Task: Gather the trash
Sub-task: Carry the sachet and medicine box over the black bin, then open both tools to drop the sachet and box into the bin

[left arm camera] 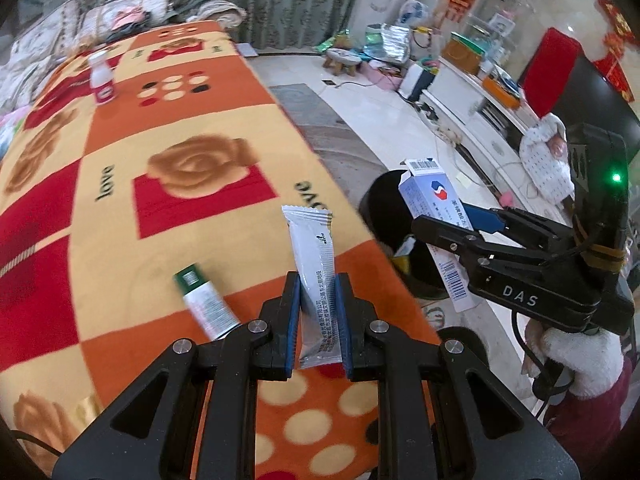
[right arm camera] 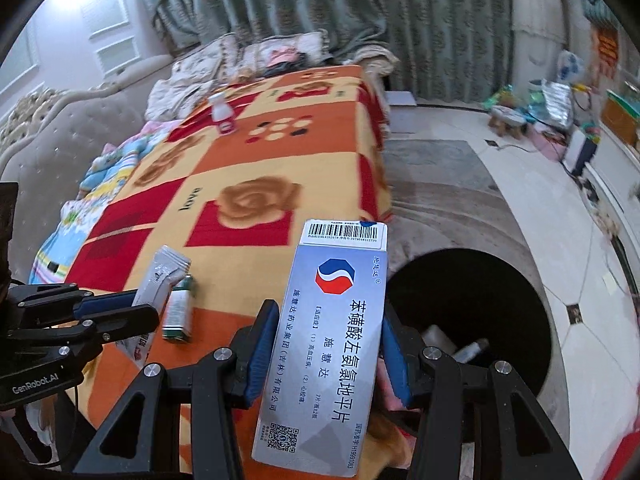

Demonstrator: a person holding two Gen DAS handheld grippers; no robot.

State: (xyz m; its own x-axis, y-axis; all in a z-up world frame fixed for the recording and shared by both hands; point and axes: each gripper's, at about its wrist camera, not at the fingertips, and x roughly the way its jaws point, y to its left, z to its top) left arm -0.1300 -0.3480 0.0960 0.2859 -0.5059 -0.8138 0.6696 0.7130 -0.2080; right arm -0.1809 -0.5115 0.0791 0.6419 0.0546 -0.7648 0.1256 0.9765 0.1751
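My left gripper [left arm camera: 318,284] is shut on a silver sachet [left arm camera: 314,268] and holds it above the near end of the orange patterned blanket [left arm camera: 168,128]. My right gripper [right arm camera: 326,312] is shut on a pale blue medicine box [right arm camera: 332,340] and holds it beside the black trash bin [right arm camera: 472,304]; the box also shows in the left wrist view [left arm camera: 430,204]. A small green and white box [left arm camera: 206,304] lies on the blanket just left of the left gripper. A small white and pink bottle [left arm camera: 102,78] stands at the blanket's far end.
The bin [left arm camera: 390,216] stands on the floor by the blanket's right edge and holds some items [right arm camera: 456,344]. A grey rug [right arm camera: 436,176] lies beyond it. Cushions [left arm camera: 120,16] and curtains are at the far end, a cluttered white cabinet [left arm camera: 472,96] at the right.
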